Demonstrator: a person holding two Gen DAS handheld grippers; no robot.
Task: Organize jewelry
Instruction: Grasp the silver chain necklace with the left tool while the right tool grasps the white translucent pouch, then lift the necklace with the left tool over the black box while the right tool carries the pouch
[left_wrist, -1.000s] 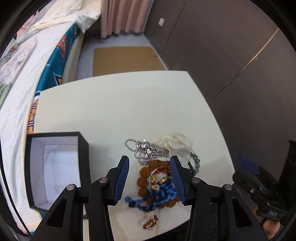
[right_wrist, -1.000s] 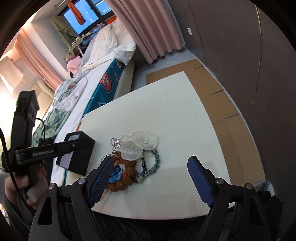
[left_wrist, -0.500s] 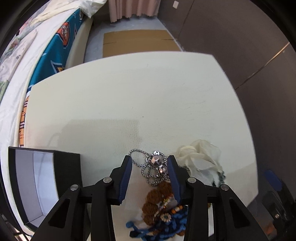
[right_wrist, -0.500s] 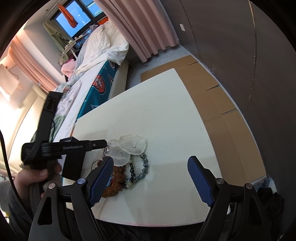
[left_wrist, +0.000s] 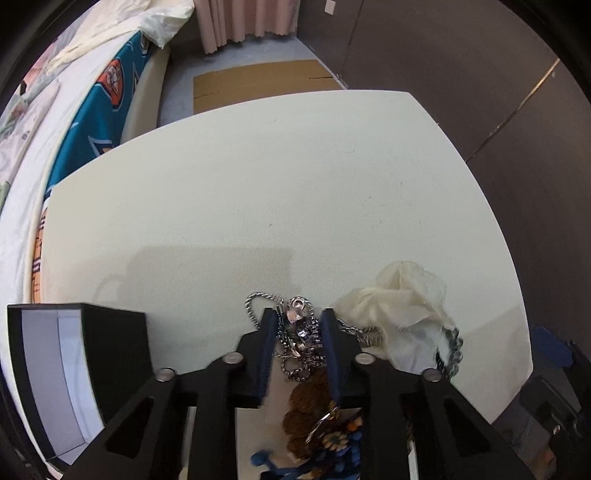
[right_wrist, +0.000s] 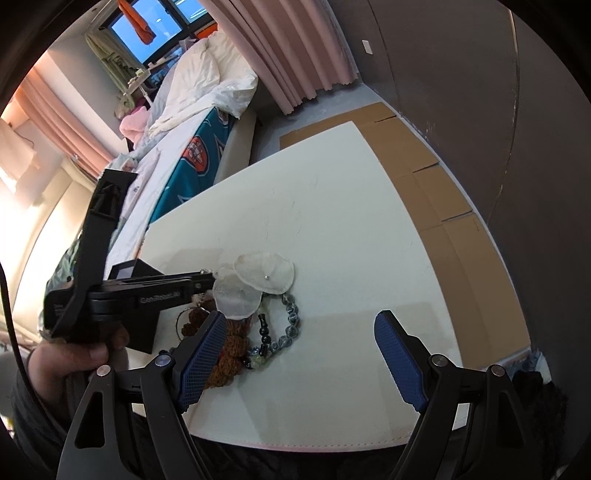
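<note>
Your left gripper (left_wrist: 298, 325) pinches the silver chain (left_wrist: 299, 332) at the pile's far edge, box (left_wrist: 74, 373) just left of the pile, right gripper (right_wrist: 301, 354) wide open and empty; lift fast and tangled beads (left_wrist: 310, 398) drag along.

Daylight from the window (right_wrist: 147, 26) washes out my right view's left edge with warm glare. The table (left_wrist: 295, 206) is evenly lit, with soft shadows near its front edge. Fisheye bending darkens every corner; my nearest parts blur.
</note>
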